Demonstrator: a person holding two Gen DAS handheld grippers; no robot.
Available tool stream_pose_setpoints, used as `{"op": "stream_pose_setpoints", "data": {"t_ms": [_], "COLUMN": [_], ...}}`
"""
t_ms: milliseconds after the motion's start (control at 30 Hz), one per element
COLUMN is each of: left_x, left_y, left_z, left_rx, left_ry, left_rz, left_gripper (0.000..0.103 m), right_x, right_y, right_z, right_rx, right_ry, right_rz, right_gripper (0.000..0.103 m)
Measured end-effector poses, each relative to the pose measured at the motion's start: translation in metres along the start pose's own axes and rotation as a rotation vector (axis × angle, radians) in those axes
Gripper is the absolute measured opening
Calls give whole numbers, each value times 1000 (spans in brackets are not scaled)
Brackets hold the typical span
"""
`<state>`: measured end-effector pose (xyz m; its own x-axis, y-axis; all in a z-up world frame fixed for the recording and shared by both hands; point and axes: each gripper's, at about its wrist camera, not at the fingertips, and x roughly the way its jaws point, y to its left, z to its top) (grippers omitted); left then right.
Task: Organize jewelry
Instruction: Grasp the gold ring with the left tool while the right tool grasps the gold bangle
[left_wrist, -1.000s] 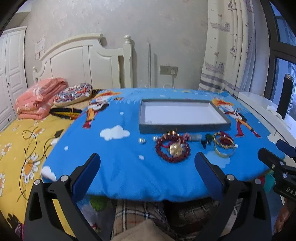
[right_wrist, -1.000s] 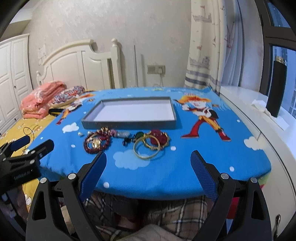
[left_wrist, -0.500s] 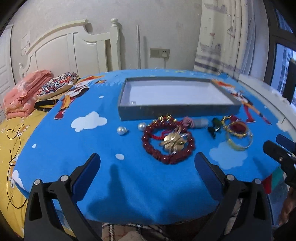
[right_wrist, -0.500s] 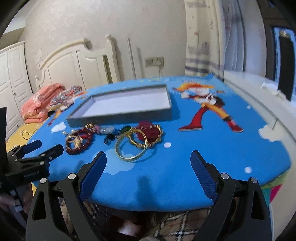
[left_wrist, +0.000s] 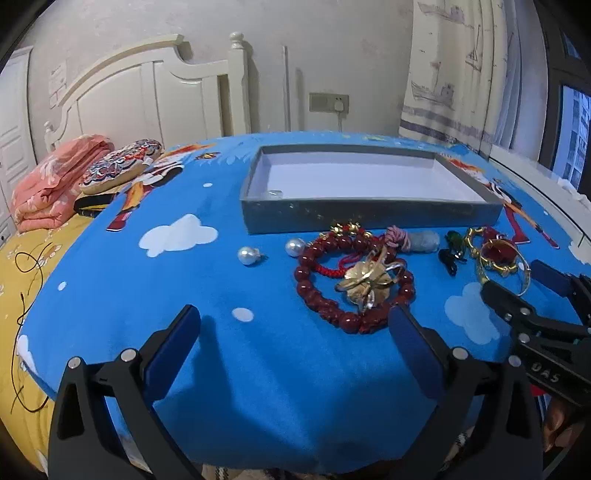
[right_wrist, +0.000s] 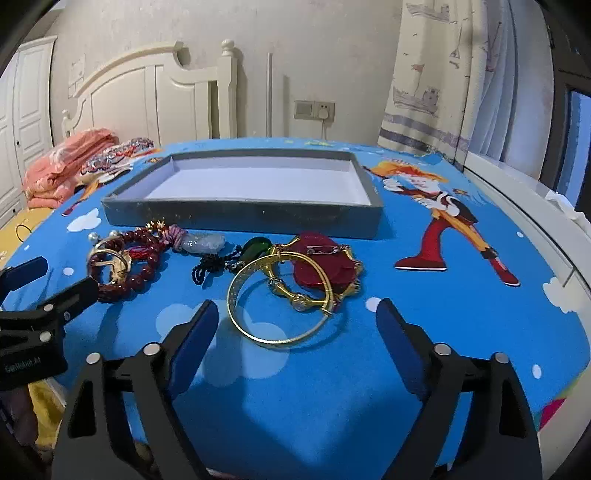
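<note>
Counter (right_wrist: 461, 332), blue cartoon-print cover: fills the lower and middle frame in both wrist views and carries every item listed.

Tray (right_wrist: 240, 212), grey walls, white floor: upper centre of the right wrist view, long axis running left to right across the frame, directly behind the row of jewelry. One small clear piece (left_wrist: 275, 192) lies in its near-left corner in the left wrist view; otherwise nothing shows inside.

Red bead bracelet (left_wrist: 351, 280), with a gold flower ornament (left_wrist: 364, 282) lying inside its loop: centre-right of the left wrist view, just above the left hand-held gripper (left_wrist: 293, 334), whose right finger tip sits at the bracelet's near edge. Jaws spread, nothing between them.

Gold bangle (right_wrist: 279, 299): lower centre of the right wrist view, lying flat, tipped slightly up to the right, overlapping a red gold-rimmed brooch (right_wrist: 325, 269) and a smaller gold ring piece (right_wrist: 284, 288). It sits just above the gap of the right hand-held gripper (right_wrist: 297, 332), the nearer of the two to it. Jaws have just been closing slightly yet stand wide, with nothing between them.

Green pendant on dark cord (right_wrist: 255, 249) and pale stone on pink cord (right_wrist: 205, 242): between the two clusters.

Two pearls (left_wrist: 248, 255): left of the bracelet, nearer the left side.

Judgement: sorting has barely begun.
</note>
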<state>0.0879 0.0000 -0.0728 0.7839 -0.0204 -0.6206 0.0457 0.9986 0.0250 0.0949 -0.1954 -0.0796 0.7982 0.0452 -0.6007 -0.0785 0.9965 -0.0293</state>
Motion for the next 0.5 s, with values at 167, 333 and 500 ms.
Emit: {"op": "stream_pose_setpoints", "data": {"t_ms": [167,333,500], "left_x": [3,6,12], "left_y": [-7,-14,-28], "left_z": [4,13,22], "left_rx": [26,33,69], "left_ry": [-23,-44,-69], "left_rz": [-9,-20,-8], "left_gripper": [98,88,77], "right_x": [-1,-6,-8], "right_y": [-1,-5,-6], "right_z": [-2,-6,-6], "right_rx": [-13,1,12], "right_ry": [-29,-38,-41], "right_rz": [23,53,59], "right_gripper": [55,55,55]}}
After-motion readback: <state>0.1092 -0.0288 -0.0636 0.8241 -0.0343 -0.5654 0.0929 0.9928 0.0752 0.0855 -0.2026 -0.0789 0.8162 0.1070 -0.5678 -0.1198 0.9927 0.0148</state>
